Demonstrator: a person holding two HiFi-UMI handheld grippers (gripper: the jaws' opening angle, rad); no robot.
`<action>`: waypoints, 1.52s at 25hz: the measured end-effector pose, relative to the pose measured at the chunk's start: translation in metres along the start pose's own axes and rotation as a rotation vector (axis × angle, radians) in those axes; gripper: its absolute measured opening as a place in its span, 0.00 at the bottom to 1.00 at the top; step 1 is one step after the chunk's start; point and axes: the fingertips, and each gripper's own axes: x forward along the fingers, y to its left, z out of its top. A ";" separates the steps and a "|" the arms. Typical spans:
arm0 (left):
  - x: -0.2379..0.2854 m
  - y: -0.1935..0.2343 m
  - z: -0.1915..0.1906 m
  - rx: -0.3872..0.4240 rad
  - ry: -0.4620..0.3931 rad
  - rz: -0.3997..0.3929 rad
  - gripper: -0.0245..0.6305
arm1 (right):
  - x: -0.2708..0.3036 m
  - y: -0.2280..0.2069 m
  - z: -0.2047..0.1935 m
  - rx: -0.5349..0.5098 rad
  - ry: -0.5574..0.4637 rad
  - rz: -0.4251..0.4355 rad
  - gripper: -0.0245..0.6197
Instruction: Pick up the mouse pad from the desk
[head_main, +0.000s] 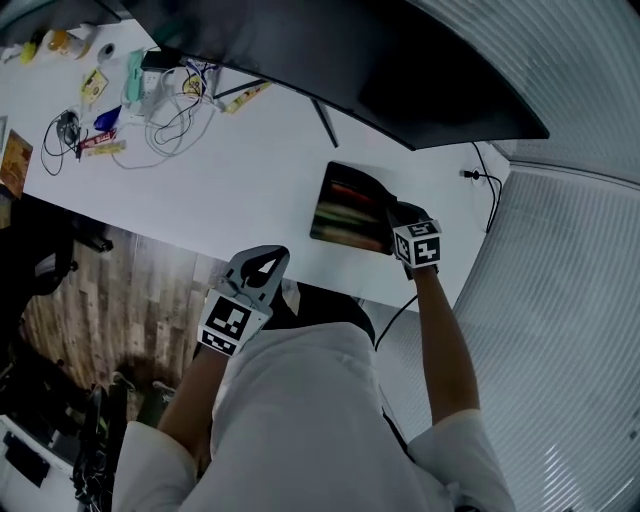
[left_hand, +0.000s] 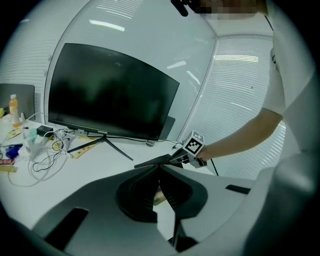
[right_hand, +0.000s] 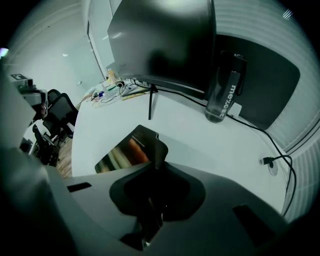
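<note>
The mouse pad (head_main: 345, 208), dark with a blurred band of colours on its face, sits over the white desk (head_main: 260, 180) just toward 1 o'clock from the middle of the head view, at 6 o'clock of the black monitor (head_main: 330, 50). The right gripper (head_main: 395, 218) has its jaws pinched on the pad's 4 o'clock corner, which bends up off the desk. The left gripper (head_main: 262, 262) hangs at the pad's 7 o'clock beside the desk edge, jaws together with nothing between them. Tangled cables (head_main: 170, 120) lie far off at 10 o'clock.
</note>
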 end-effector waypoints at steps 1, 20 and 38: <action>-0.004 0.000 0.001 0.004 -0.004 -0.004 0.07 | -0.005 0.005 0.001 0.001 -0.009 -0.001 0.11; -0.055 0.003 -0.002 0.090 -0.034 -0.077 0.07 | -0.107 0.058 0.015 0.144 -0.213 -0.069 0.11; -0.063 -0.020 0.033 0.154 -0.073 -0.144 0.07 | -0.245 0.055 0.000 0.410 -0.489 -0.158 0.11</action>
